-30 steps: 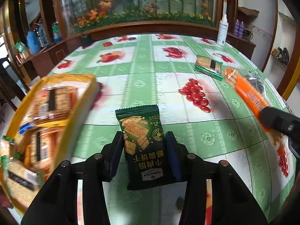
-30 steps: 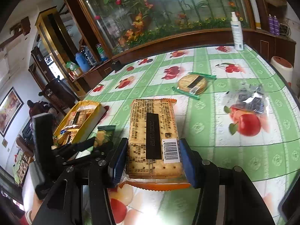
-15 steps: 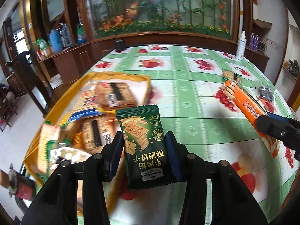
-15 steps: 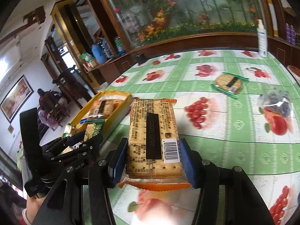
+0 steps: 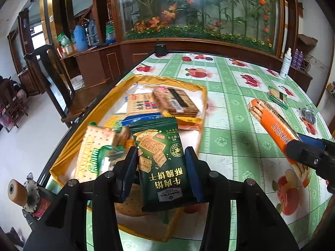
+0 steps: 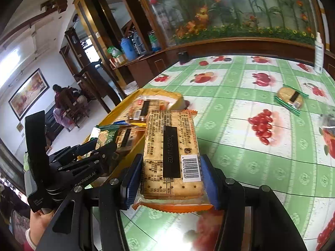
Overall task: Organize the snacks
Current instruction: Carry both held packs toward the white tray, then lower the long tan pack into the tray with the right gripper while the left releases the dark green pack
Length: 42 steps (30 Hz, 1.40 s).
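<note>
My left gripper is shut on a dark green cracker packet and holds it over the near part of the yellow tray, which holds several biscuit packs. My right gripper is shut on an orange-edged cracker pack above the tablecloth, just right of the tray. In the left wrist view the right gripper shows at the right with that orange pack. In the right wrist view the left gripper shows over the tray with the green packet.
A round cracker pack in green wrap and a clear bag of dark snacks lie on the table's right side. A white bottle stands at the far right edge. The table's left edge drops to the floor beside the tray.
Both grippers have moved left with their packs. The left gripper has gone from beside the tray to over it; the right gripper has come close to the tray's right side.
</note>
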Each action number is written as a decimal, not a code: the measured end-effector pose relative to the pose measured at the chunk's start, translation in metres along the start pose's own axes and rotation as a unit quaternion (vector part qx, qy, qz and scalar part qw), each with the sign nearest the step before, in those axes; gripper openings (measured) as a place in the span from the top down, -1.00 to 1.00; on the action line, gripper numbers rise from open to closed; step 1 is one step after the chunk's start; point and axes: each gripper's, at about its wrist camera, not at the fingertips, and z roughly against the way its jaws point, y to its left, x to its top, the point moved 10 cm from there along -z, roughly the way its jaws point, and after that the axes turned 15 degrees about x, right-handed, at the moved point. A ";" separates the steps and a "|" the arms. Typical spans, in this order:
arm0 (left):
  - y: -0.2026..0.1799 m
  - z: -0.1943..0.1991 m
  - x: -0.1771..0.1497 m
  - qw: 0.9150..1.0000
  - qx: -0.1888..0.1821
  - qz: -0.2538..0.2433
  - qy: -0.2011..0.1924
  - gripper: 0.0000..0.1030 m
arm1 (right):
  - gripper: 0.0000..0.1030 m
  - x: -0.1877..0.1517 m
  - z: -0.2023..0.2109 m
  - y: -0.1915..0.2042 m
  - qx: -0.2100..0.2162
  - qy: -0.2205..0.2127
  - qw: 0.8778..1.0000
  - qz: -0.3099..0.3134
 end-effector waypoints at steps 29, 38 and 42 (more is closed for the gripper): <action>0.068 -0.029 0.008 0.998 0.034 0.044 0.011 0.15 | -0.04 0.035 -0.089 0.065 0.058 0.028 0.997 0.050; 0.074 -0.044 0.004 0.998 0.034 0.052 0.023 0.15 | 0.00 0.048 -0.110 0.063 0.059 0.033 0.996 0.055; 0.074 -0.044 0.006 0.998 0.032 0.054 0.022 0.15 | 0.00 0.041 -0.107 0.057 0.057 0.038 0.996 0.051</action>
